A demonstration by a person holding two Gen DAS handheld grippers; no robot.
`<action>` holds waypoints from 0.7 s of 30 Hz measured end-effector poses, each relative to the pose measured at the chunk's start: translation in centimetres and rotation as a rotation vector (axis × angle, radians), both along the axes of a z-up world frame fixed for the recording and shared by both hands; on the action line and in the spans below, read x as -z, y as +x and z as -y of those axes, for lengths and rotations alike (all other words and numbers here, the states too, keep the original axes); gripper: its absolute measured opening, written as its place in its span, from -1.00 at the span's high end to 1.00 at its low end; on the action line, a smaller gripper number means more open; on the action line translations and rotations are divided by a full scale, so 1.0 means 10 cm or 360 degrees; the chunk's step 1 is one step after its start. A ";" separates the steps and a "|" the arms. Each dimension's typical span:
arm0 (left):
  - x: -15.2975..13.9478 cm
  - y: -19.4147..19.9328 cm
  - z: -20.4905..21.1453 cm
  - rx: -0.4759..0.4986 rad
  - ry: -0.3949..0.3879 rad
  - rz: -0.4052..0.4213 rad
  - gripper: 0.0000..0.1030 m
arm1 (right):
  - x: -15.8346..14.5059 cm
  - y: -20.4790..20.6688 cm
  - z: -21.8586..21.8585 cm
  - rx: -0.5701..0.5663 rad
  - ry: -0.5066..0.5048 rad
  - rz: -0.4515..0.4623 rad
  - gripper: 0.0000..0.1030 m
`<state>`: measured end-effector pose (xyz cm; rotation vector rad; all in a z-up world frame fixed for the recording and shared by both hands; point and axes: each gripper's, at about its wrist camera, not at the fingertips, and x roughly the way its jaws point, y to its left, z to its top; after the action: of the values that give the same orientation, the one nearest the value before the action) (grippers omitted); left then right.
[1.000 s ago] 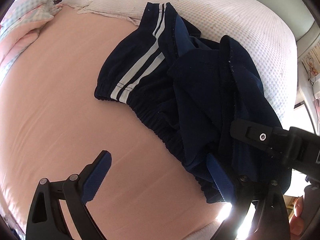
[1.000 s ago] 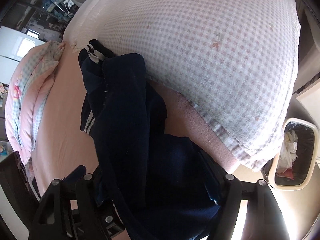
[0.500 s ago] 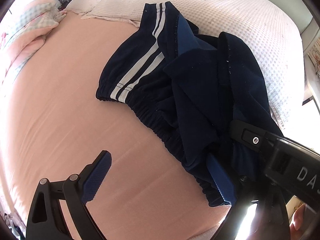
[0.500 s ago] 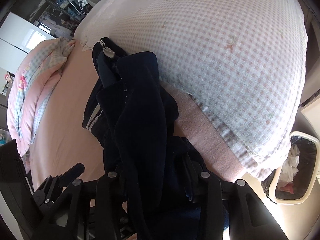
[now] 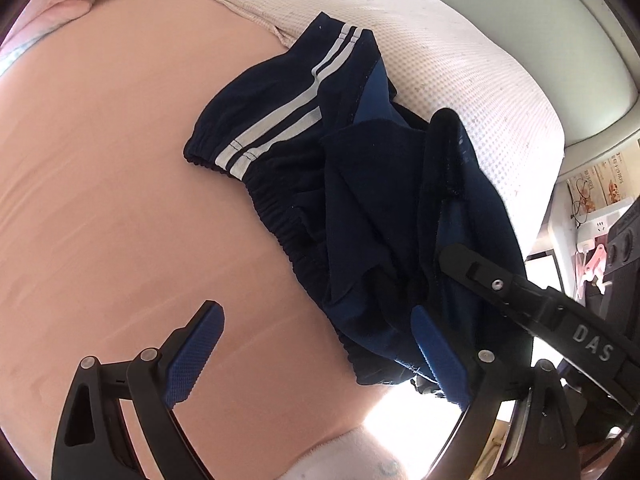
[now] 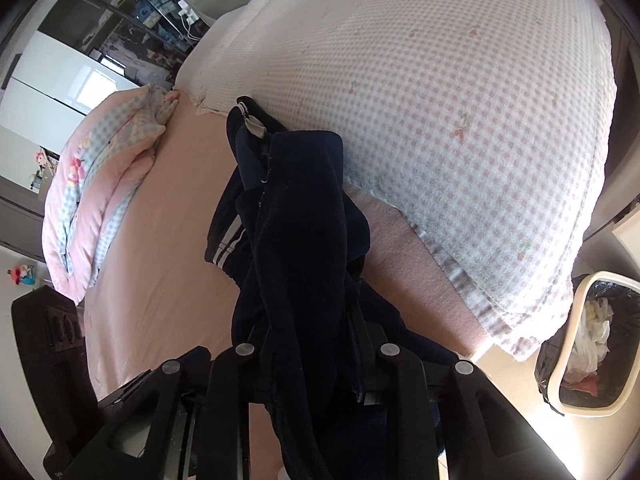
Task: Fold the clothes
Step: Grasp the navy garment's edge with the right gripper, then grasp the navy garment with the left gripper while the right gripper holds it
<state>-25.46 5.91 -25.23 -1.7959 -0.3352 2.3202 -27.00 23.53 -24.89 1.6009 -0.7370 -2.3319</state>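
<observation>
Navy shorts (image 5: 352,200) with two white side stripes lie crumpled on the pink sheet (image 5: 120,200), their far end against a checked pillow. In the left wrist view my left gripper (image 5: 316,344) is open over the sheet; its right pad (image 5: 436,356) touches the shorts' near edge, and its left pad rests over bare sheet. My right gripper (image 5: 496,284) reaches in from the right into the cloth. In the right wrist view the right gripper (image 6: 312,344) is shut on a bunched fold of the shorts (image 6: 296,240), which hides its fingertips.
A white and pink checked pillow (image 6: 460,120) fills the far side of the bed. A folded pink quilt (image 6: 100,200) lies at the left. Beside the bed stand a lined waste bin (image 6: 588,344) and a black box (image 6: 44,340). The bed edge is close below.
The right gripper's fingers have closed in on the navy cloth and taken hold of it. The left gripper stays open and has shifted slightly against the shorts.
</observation>
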 end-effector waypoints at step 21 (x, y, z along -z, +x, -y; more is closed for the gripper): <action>0.46 -0.16 -0.09 -0.0017 0.0428 0.0074 -0.74 | -0.09 0.10 -0.26 0.0050 -0.0154 -0.0014 0.58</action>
<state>-27.08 6.79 -29.86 -1.7208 -0.6317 2.1229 -26.01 26.11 -24.03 1.5482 -0.8651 -2.2854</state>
